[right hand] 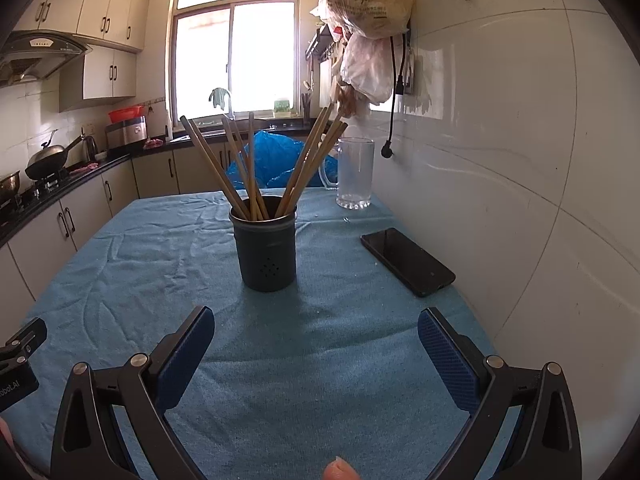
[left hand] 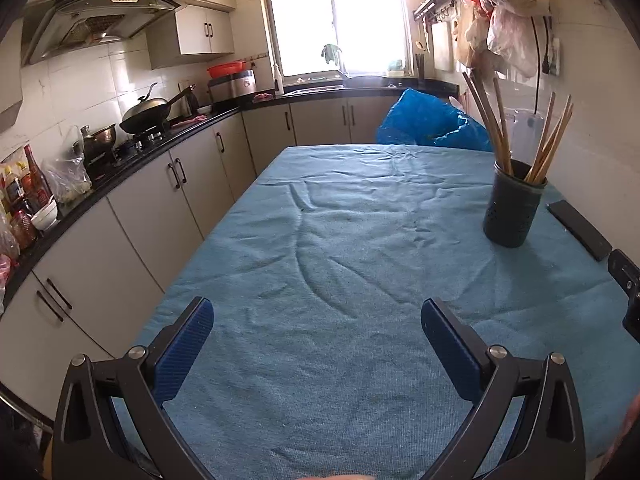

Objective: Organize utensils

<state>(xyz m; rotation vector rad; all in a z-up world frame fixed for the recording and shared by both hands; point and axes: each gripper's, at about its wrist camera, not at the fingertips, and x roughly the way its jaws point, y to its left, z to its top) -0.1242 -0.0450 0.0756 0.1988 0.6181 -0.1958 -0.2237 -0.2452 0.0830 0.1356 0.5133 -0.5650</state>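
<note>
Both grippers, left (left hand: 317,320) and right (right hand: 316,328), wide apart, seemingly empty.

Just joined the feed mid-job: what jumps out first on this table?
The dark holder packed with wooden chopsticks stands mid-table on the blue cloth. A black phone lies flat to its right near the wall, a clear glass mug behind. Both grippers, left and right, are open and empty.

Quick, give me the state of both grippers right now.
Left gripper: open, holding nothing, above the blue cloth.
Right gripper: open, holding nothing, facing the chopstick holder.
</note>
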